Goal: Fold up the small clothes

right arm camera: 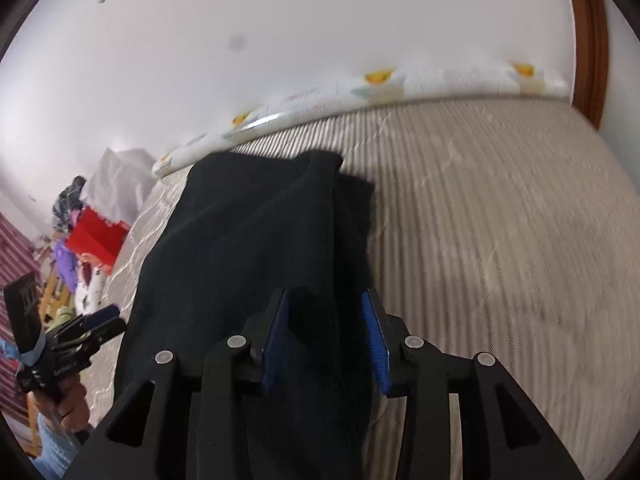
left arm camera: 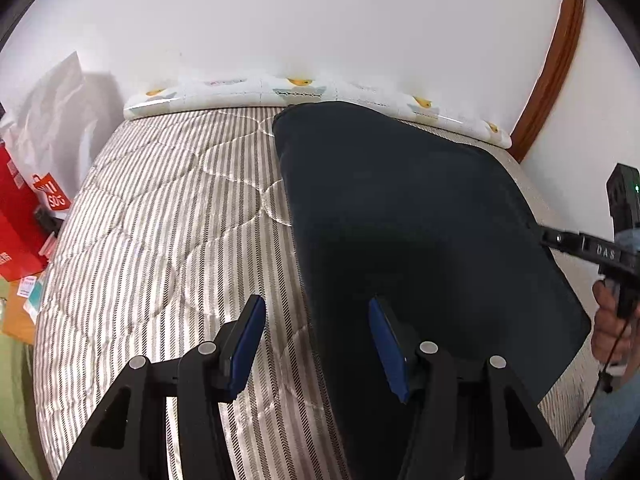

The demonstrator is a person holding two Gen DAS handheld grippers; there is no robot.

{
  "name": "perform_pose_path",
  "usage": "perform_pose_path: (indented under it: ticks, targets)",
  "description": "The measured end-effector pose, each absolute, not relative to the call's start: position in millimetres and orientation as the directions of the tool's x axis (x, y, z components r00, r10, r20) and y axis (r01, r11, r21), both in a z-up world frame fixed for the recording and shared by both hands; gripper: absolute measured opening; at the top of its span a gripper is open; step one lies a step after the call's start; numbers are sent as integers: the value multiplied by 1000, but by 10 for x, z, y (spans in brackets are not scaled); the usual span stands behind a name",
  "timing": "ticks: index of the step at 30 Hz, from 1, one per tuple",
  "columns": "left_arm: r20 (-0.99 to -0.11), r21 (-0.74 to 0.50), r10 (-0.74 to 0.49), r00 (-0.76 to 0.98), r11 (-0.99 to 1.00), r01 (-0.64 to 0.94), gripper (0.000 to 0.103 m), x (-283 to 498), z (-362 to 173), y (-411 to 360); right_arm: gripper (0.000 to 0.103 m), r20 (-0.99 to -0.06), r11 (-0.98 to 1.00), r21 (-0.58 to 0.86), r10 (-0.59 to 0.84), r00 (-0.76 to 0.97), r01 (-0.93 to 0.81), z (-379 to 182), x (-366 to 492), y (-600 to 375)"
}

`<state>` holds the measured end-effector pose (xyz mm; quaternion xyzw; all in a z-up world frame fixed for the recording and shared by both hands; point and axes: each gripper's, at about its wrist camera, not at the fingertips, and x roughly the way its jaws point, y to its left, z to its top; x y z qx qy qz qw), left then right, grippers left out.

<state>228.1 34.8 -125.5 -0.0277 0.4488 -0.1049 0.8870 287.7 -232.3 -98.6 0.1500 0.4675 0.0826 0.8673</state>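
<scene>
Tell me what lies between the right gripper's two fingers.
A raised fold of the dark garment sits between the right gripper's open fingers, as its own wrist view shows.

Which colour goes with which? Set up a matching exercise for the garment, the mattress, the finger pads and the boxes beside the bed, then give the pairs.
Things:
1. garment
2. mattress
3. pads on the left gripper fingers
4. boxes beside the bed

Colours:
A. red
B. blue
C. dark navy, nearly black
D. beige with grey stripes

Pairs: 1-C, 2-D, 3-B, 4-A
</scene>
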Motion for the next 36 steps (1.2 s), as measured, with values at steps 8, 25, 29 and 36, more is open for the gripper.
perform_pose_path:
  ticks: [8,25,29,36]
  targets:
    - [-791,-100,-163,590,985,138,52,2162,-1256,353,6,-693,928,373,291,660,-18,-922,2669,-2361]
    - [-768,-198,-300,566,952,234,51,1272,-1323,529,45,-753,997,59,15,658,45,-787,1612,-2423]
    - [-781,-129,-246,574,963,237,51,1016,-1435,451,46,-764,998,63,53,643,-6,-945,1291,-2385]
    - [-788,-95,-199,583,974,204,51,1080,-1583,283,46,-763,994,109,79,642,6,-1264,1358,-2164]
